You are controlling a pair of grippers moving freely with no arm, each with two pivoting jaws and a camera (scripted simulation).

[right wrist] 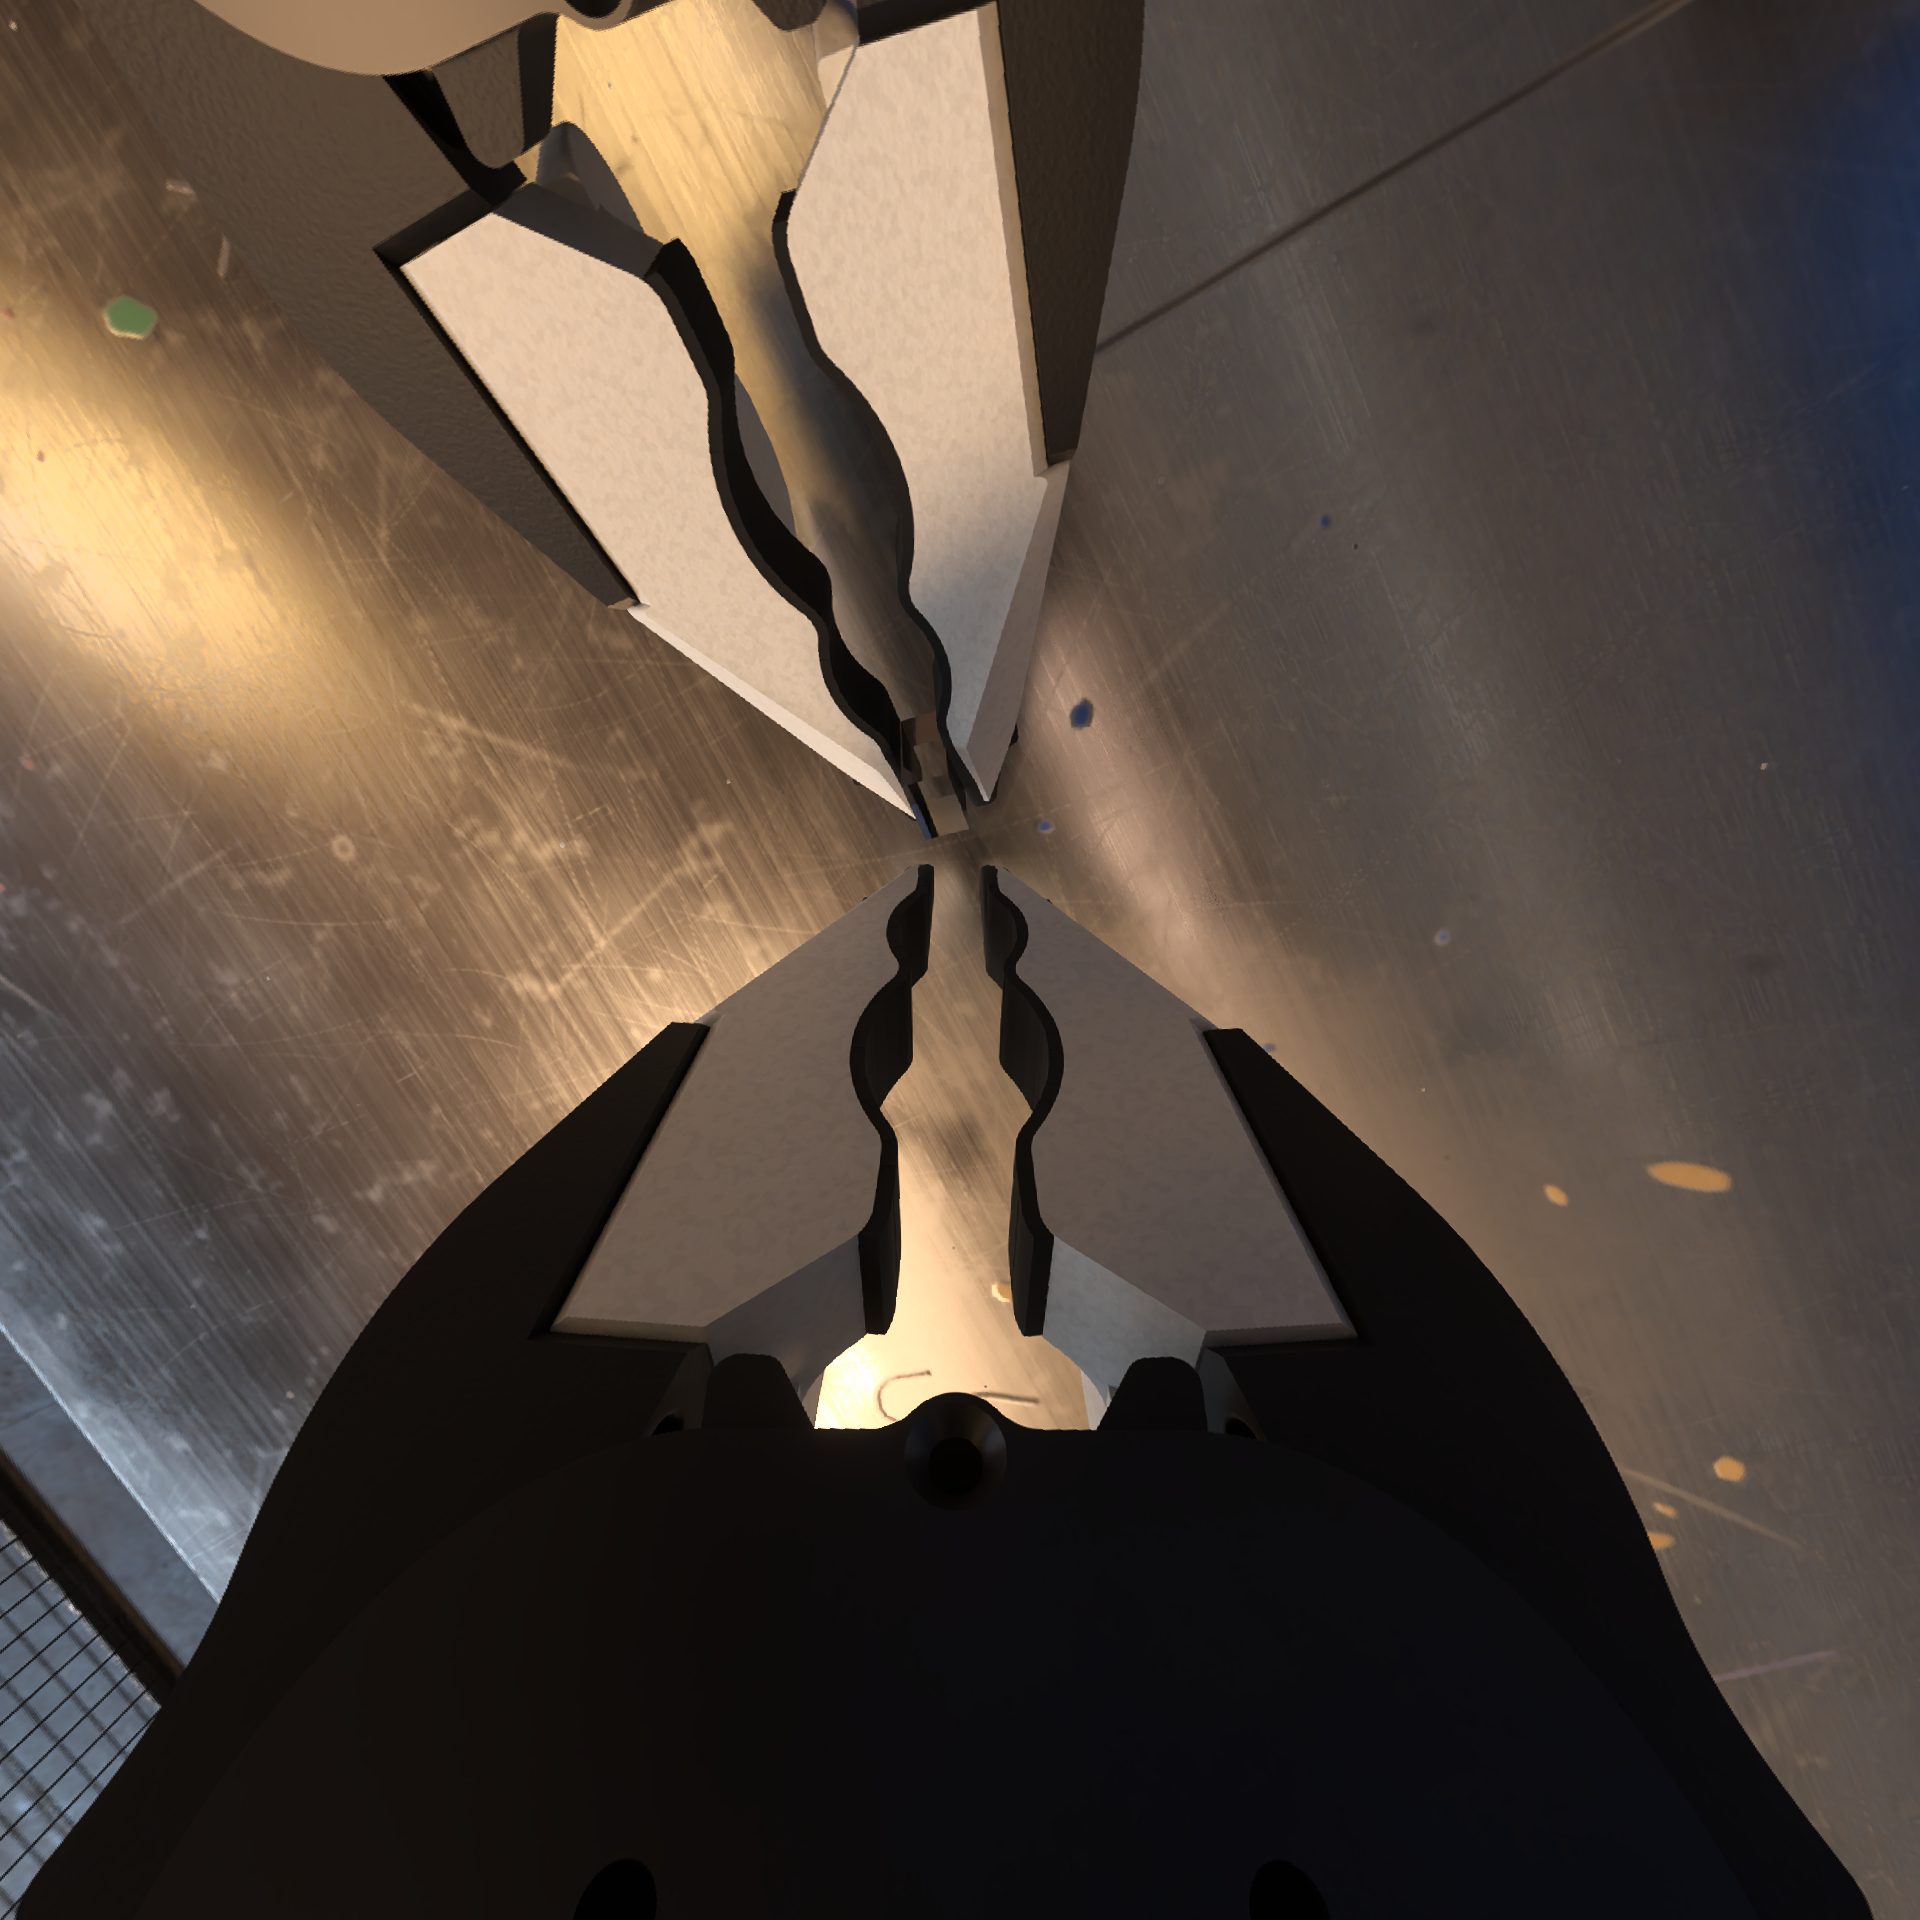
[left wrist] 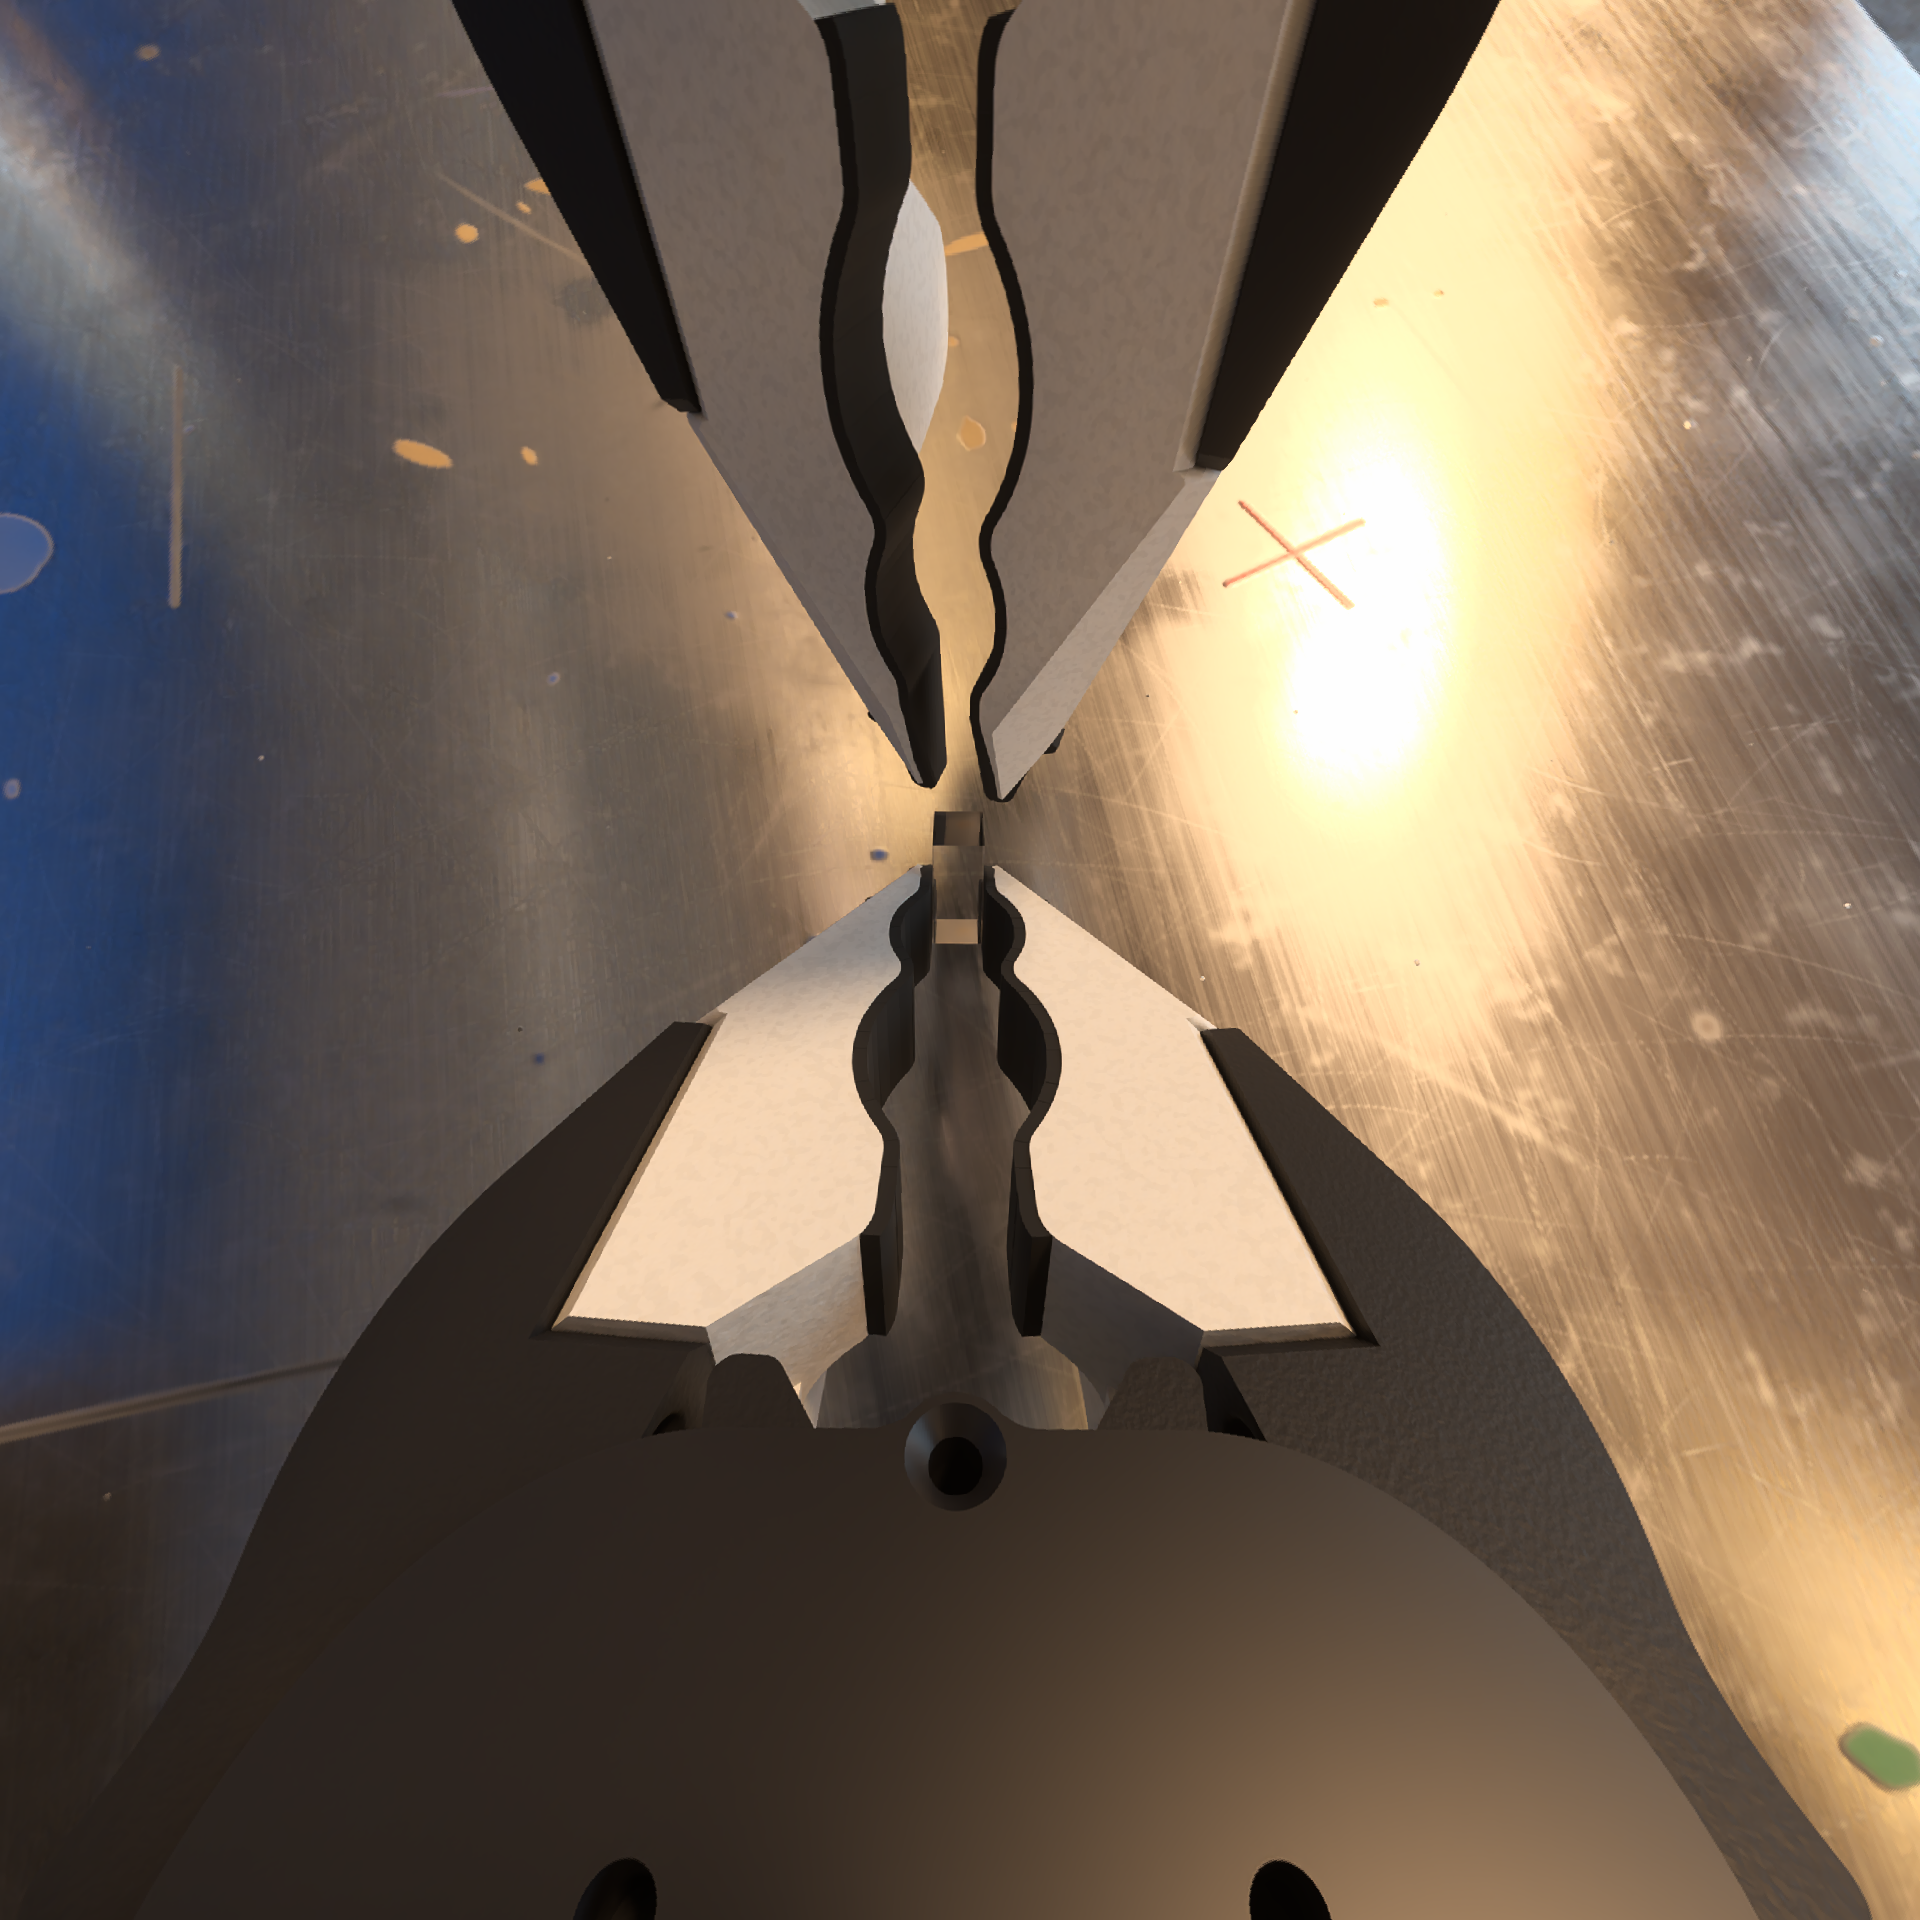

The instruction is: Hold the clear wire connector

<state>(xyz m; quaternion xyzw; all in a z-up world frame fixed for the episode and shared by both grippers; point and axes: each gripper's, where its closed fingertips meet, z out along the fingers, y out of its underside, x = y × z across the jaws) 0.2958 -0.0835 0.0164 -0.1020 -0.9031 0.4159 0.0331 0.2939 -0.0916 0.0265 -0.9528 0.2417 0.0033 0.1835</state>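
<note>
Left wrist view shows the clear wire connector [left wrist: 957,881], a small see-through block, pinched between the tips of the left gripper [left wrist: 957,883], whose jaws are drawn close on its two sides; the front end of the block sticks out past the fingertips [left wrist: 912,894]. Just beyond that end, the right gripper [left wrist: 961,774] points back toward it from the top of the picture, tip to tip with the left one, its jaws nearly together with a thin slit between them and nothing seen in that slit; whether its tips touch the connector cannot be told from here. In the right wrist view the connector [right wrist: 928,769] sits between the far tips of the left gripper [right wrist: 940,800], which comes in at a slant from the upper left, while the right gripper [right wrist: 956,883] in the foreground has its jaws a narrow way apart, with bare surface showing through the gap and a little space left before the connector. Under both lies a scratched, brushed metal table [left wrist: 1558,935] with a warm glare on one side and a blue cast on the other. On it are a thin red cross mark [left wrist: 1294,556], several orange paint spots [left wrist: 421,453] and a green spot [left wrist: 1875,1756].
</note>
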